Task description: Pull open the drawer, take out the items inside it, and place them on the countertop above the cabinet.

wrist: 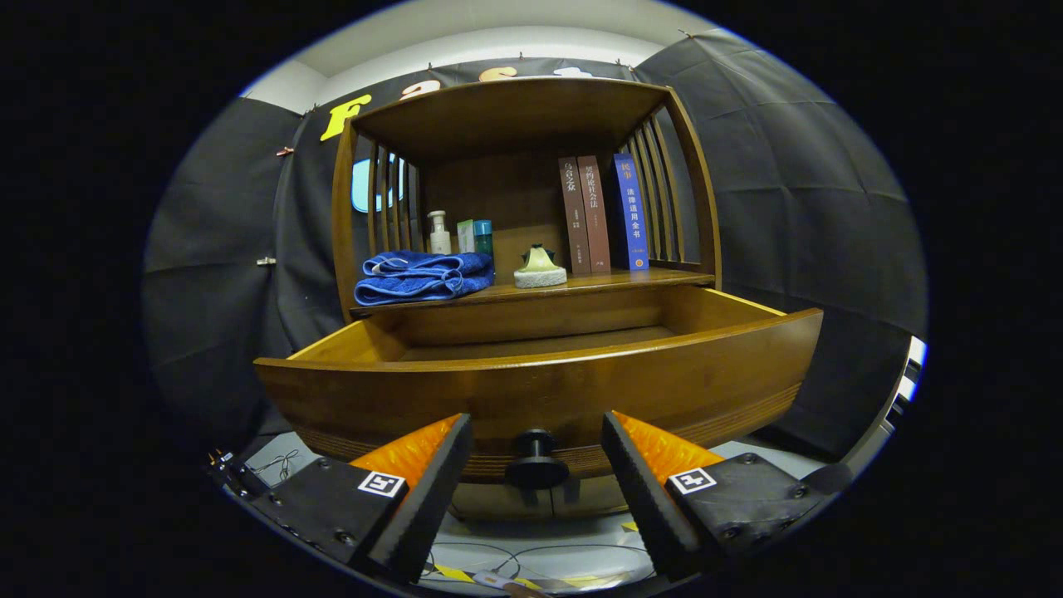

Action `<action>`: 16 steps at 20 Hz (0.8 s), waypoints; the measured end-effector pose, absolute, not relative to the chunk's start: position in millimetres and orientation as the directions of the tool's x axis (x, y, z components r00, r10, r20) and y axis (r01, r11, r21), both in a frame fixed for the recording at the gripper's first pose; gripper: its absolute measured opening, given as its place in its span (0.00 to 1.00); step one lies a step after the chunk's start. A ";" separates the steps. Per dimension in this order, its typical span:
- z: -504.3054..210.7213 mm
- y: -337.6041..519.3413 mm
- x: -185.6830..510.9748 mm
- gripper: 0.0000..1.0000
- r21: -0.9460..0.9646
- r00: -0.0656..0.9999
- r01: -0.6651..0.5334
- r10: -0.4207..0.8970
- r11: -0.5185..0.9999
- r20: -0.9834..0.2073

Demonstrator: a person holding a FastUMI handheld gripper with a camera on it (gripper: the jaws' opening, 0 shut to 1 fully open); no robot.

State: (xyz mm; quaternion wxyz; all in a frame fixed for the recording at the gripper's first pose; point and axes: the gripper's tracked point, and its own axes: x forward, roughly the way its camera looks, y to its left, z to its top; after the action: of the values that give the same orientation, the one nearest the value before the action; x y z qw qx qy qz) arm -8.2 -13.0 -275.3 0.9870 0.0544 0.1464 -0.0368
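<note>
The drawer stands pulled well out of the cabinet, so the opening step looks done. On the countertop above it lie a folded blue towel toward the left edge and a small pale ornament near the middle of the front edge; I judge these may be items already lifted out, though that cannot be confirmed from here. Further back on the same surface stand a pump bottle, a small teal box and three books leaning toward the right side. The part of the drawer floor that shows looks bare, but the front panel hides the near part, so I cannot tell whether anything is left inside. The gripper holds nothing; its fingers are spread wide, one on each side of the round drawer knob, which sits between them without touching either. The drawer front is just ahead of the fingertips, its inside beyond and above them. If something remains, the next move would be up over the front panel
</note>
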 end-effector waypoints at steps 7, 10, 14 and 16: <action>-284.7 -14.4 1.1 0.99 0.114 0.946 0.086 -0.045 0.990 -0.321; -285.2 -15.1 12.1 0.99 0.119 0.948 0.088 -0.047 0.989 -0.315; -285.2 -18.1 44.1 0.99 0.116 0.951 0.083 -0.044 0.990 -0.305; -287.7 -19.9 64.2 1.00 0.111 0.952 0.083 -0.046 0.990 -0.303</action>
State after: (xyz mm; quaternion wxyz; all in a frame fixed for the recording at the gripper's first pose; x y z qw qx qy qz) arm 64.2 -19.9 -287.7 0.9860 0.0614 0.1514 -0.0329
